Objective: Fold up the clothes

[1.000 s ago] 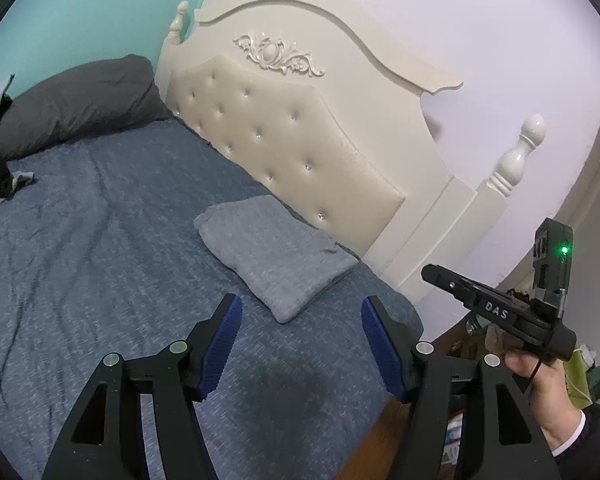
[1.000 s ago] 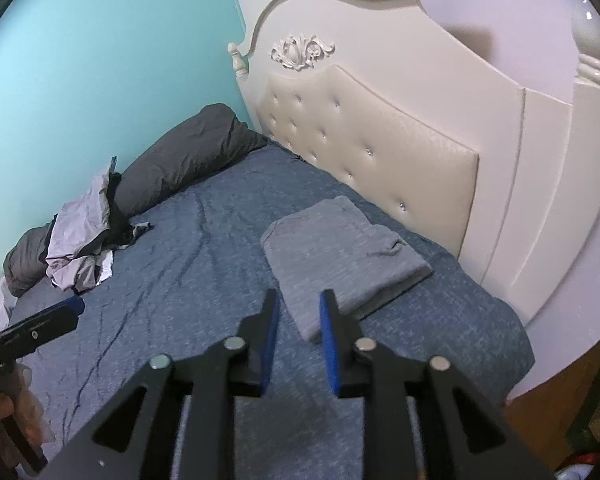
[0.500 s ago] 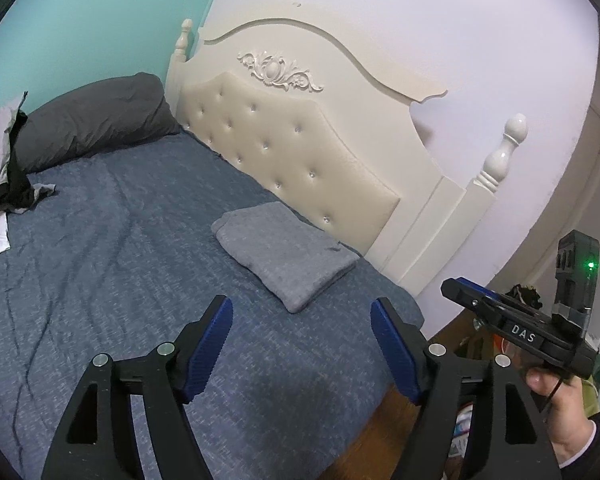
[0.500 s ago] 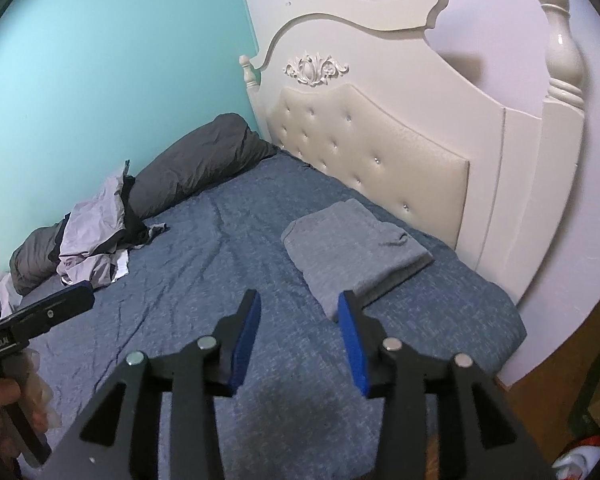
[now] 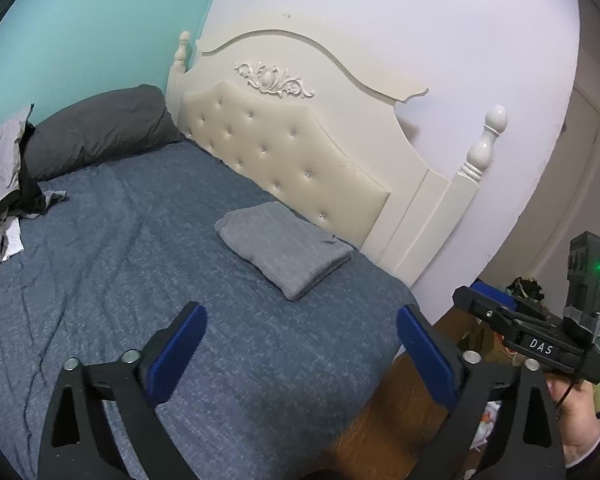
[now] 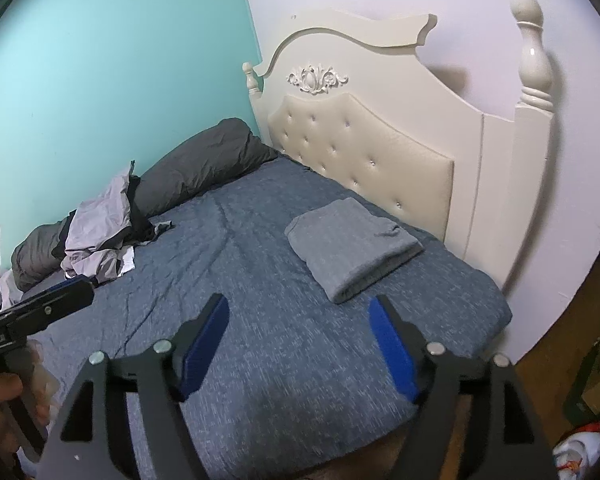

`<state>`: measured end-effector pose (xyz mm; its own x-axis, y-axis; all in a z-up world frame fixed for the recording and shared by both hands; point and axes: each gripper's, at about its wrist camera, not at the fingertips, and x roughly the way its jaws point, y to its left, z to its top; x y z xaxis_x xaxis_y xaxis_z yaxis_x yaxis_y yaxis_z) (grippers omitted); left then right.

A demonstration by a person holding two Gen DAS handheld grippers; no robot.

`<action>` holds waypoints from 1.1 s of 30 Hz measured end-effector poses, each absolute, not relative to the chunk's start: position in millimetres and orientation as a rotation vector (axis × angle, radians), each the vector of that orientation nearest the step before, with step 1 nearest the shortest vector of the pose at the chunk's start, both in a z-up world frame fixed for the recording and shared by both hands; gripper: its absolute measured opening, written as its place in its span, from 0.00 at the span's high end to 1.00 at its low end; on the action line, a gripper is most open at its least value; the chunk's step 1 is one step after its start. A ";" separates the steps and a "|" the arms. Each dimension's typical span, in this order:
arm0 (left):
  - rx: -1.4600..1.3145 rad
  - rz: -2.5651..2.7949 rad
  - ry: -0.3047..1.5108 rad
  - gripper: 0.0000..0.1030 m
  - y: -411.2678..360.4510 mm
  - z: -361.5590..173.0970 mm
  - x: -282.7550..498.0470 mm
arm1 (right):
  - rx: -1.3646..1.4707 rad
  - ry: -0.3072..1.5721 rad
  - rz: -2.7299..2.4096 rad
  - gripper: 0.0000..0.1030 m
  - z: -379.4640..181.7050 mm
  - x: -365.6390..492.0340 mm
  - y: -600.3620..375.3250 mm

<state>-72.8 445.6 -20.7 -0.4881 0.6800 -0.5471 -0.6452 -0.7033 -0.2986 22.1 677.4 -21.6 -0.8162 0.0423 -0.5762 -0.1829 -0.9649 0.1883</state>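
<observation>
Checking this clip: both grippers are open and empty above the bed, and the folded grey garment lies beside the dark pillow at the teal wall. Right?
Not quite. The folded grey garment lies by the cream headboard, well apart from the dark pillow; the right wrist view shows this. The left gripper and right gripper are indeed open and empty.

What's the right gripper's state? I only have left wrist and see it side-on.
Observer: The right gripper is open. Its jaws have just been opening and nothing is between them, with only bedspread beneath.
Operator: The laundry pile is cut off at my left edge. How big is it?
Observer: The right wrist view shows the whole unfolded pile. It is light grey and dark pieces heaped against the dark pillow, with a dark grey bundle behind it by the teal wall.
Operator: Is the folded one clear of the right gripper?
Observer: Yes. The folded grey garment lies beyond its fingertips, untouched, by the headboard.
</observation>
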 end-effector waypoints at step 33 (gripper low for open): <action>-0.818 2.292 -0.019 0.00 416.4 -11.5 -20.5 | -0.848 0.365 2.894 0.12 -14.5 75.9 644.6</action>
<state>-20.5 416.4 -11.5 -0.5612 0.6170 -0.5517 -0.6078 -0.7597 -0.2314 75.9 644.6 -14.5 -0.8392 0.0316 -0.5429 -0.1655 -0.9658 0.1995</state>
